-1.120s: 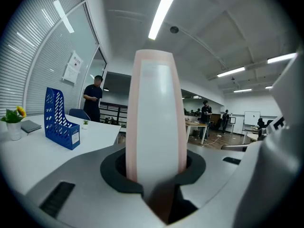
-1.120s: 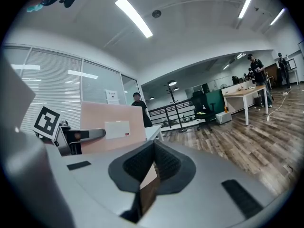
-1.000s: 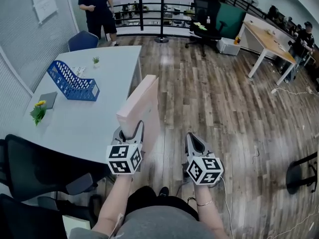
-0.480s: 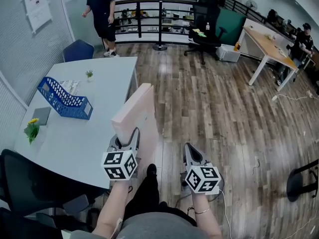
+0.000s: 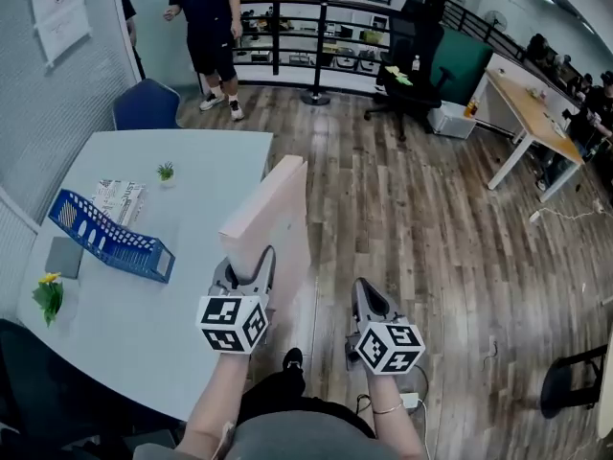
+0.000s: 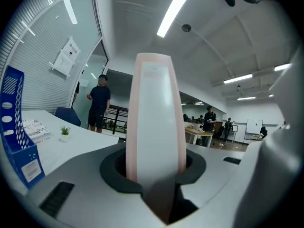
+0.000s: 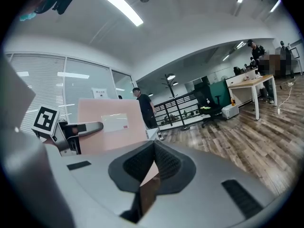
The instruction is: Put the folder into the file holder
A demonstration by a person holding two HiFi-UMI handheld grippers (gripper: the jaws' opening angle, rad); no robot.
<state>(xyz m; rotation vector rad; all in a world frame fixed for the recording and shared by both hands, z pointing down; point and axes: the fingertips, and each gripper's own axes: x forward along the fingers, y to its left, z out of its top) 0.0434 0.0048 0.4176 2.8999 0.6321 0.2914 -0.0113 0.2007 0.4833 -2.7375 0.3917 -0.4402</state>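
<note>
Left gripper (image 5: 246,268) clamped on tall pale-pink cardboard folder (image 5: 273,209), held upright at edge of white table (image 5: 206,185). Right gripper (image 5: 365,293) jaws together, empty. Blue slotted plastic file holder (image 5: 110,240) sits nearer than a second ago; approach under way, folder not yet inserted.

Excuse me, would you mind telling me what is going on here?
A person holds a gripper in each hand. The left gripper is clamped on an upright pink folder beside the white table; the right gripper is shut and empty. The blue file holder sits on the table, and the folder is not yet in it.
</note>
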